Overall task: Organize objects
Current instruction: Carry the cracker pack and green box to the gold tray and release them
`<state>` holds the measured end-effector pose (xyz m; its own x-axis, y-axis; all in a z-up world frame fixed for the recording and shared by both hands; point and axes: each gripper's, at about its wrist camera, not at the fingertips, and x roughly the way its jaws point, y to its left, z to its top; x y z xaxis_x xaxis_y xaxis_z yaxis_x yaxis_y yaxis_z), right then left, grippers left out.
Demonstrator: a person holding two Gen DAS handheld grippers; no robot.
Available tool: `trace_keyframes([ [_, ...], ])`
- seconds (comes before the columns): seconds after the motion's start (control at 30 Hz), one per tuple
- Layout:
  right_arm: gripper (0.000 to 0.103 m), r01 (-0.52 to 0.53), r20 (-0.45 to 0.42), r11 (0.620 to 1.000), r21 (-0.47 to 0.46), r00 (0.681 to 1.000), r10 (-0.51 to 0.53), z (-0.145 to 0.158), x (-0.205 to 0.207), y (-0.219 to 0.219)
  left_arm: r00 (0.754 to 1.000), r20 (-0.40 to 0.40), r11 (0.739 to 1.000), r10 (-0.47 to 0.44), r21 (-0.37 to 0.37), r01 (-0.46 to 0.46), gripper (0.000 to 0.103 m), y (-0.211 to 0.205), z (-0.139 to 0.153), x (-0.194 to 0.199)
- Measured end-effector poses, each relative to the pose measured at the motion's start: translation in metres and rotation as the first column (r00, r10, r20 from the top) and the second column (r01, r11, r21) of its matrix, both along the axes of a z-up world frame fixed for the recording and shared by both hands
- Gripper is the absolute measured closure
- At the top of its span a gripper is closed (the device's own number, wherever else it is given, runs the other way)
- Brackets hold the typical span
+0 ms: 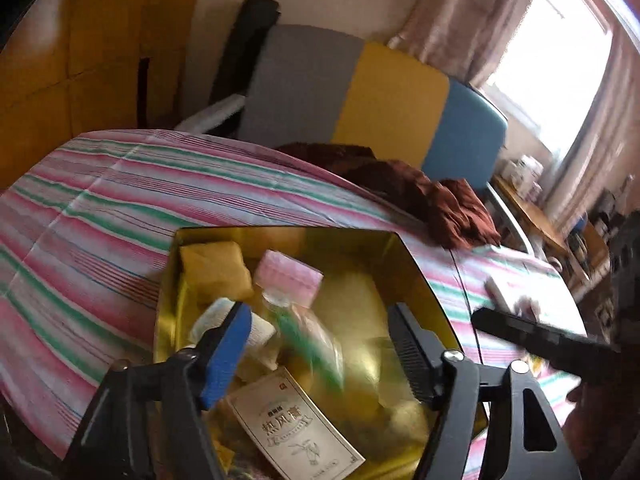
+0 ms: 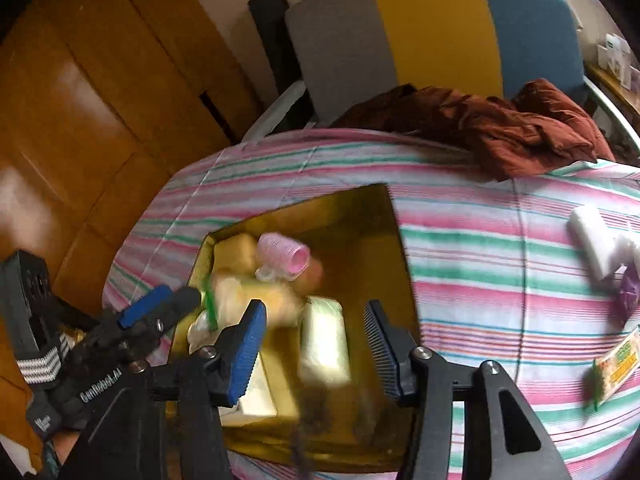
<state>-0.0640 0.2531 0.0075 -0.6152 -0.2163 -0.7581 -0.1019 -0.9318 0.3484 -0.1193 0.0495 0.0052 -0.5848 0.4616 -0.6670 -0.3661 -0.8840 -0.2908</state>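
A gold box (image 1: 288,234) sits on the striped tablecloth, seen from above by both grippers. Inside lie a pink hair roller (image 1: 290,276), a yellow packet (image 1: 216,270), a clear bottle with green contents (image 1: 308,332) and a white printed carton (image 1: 292,428). My left gripper (image 1: 318,312) is open over the bottle and grips nothing. My right gripper (image 2: 315,308) is open above the same gold box (image 2: 360,216). A blurred white packet (image 2: 324,340) shows between its fingers without touching the pads. The left gripper (image 2: 160,308) appears at the left of the right wrist view.
A brown cloth (image 2: 520,128) lies at the table's far edge, in front of a grey, yellow and blue chair (image 2: 432,28). On the tablecloth to the right lie white packets (image 2: 592,240), a purple item (image 2: 630,292) and a green-yellow snack packet (image 2: 616,364). Wooden cabinets (image 2: 80,100) stand at the left.
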Motion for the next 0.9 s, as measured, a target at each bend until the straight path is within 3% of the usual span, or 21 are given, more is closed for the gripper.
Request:
trace_keyframes([
  [0.13,0.037,-0.015,-0.004,0.995,0.100,1.000,0.015,-0.008,0.013,-0.011,0.999,-0.028,0.998,0.036,-0.049,-0.037,0.029,-0.008,0.000,0.007],
  [0.27,0.030,-0.023,-0.026,0.973,0.228,0.999,0.030,-0.003,0.022,-0.032,0.993,-0.094,0.991,0.072,-0.105,-0.082,0.021,-0.014,0.001,0.025],
  [0.47,0.030,-0.024,-0.061,0.939,0.344,0.997,0.048,-0.003,0.033,-0.054,0.988,-0.134,0.987,0.077,-0.129,-0.094,0.016,-0.026,-0.002,0.049],
  [0.9,0.030,-0.015,-0.111,0.901,0.434,0.991,0.070,0.000,0.051,-0.068,0.988,-0.116,0.982,0.102,-0.149,-0.119,0.016,-0.038,-0.009,0.064],
])
